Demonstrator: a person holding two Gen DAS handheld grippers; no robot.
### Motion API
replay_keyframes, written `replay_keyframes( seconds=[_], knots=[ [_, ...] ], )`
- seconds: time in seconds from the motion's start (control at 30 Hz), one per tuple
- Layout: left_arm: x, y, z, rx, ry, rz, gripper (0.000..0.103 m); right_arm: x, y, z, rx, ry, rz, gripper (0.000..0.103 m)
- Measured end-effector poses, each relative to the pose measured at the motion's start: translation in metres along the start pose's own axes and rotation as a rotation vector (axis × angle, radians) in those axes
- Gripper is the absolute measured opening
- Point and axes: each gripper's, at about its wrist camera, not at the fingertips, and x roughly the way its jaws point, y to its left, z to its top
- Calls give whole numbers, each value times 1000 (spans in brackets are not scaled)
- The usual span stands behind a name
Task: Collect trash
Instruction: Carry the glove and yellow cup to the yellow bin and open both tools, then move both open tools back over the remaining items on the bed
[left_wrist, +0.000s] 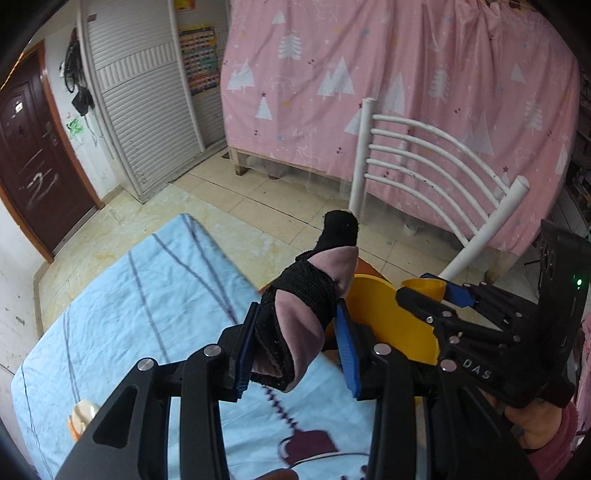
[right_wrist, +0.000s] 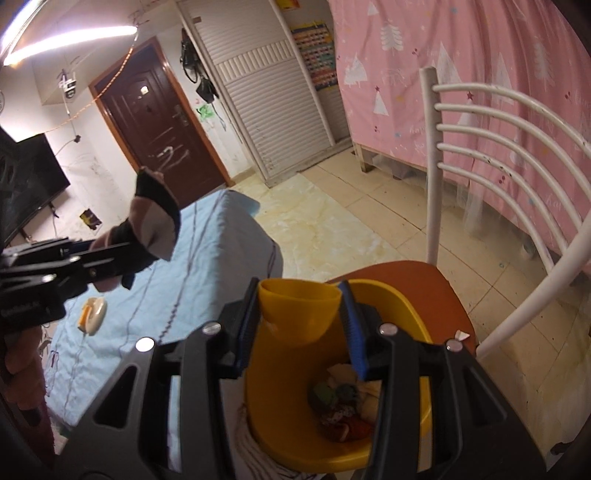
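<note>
1. Above a light blue sheet with dark thin stripes (left_wrist: 122, 314), spread over a bed or low counter, the left gripper (left_wrist: 295, 343) has its jaws clamped narrow on a crumpled mauve and black cloth item (left_wrist: 306, 306), which sticks up past the blue pads (left_wrist: 245, 350).
2. Just right of it, the right gripper (right_wrist: 295, 325) holds the hollow handle of a yellow plastic dustpan (right_wrist: 291, 369) between its jaws, closed on it at a moderate width.
3. Inside the dustpan lies a small heap of mixed trash (right_wrist: 343, 410): pale scraps, green and red bits.
4. The dustpan hangs over the orange-brown seat (right_wrist: 406, 280) of a white metal chair with curved back rails (right_wrist: 498, 155); a tiny white scrap (right_wrist: 461, 335) lies on the seat edge.
5. On the blue sheet, well apart from both grippers, lies a small cream round object with an orange part (right_wrist: 92, 314).
6. The floor is beige tile (left_wrist: 266, 192) with pale yellowish patches.
7. A pink curtain printed with white trees (left_wrist: 406, 74) covers the far side, hanging down in front of a wooden frame.
8. A grey-white louvred wardrobe (left_wrist: 140, 99) stands beside a dark red-brown door (left_wrist: 33, 155) marked with white scribbles.
9. A colourful chart (left_wrist: 199, 59) hangs on the wall, and a dark flat screen (right_wrist: 29, 181) sits at the left in the right wrist view.
</note>
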Motion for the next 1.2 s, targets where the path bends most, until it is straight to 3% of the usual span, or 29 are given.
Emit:
replay_keyframes(
  seconds=[0.1, 0.17, 0.47, 0.6, 0.9, 1.2],
  knots=[
    [9, -12, 5, 10, 18, -14, 31, 1, -12, -2, 21, 2, -3, 46],
    [14, -19, 8, 17, 25, -21, 31, 0, -19, -2, 37, -4, -4, 62],
    [29, -29, 15, -11, 48, -47, 42, -8, -34, -3, 88, -31, -9, 63],
    [27, -29, 13, -8, 43, -43, 42, -12, -33, -2, 90, -33, 1, 63],
    [-5, -7, 1, -46, -6, -27, 42, -14, 2, 0, 33, -31, 39, 63],
    [-48, 40, -23, -129, -77, 26, 50, -2, 53, 1, -42, -1, 82, 68]
  ],
)
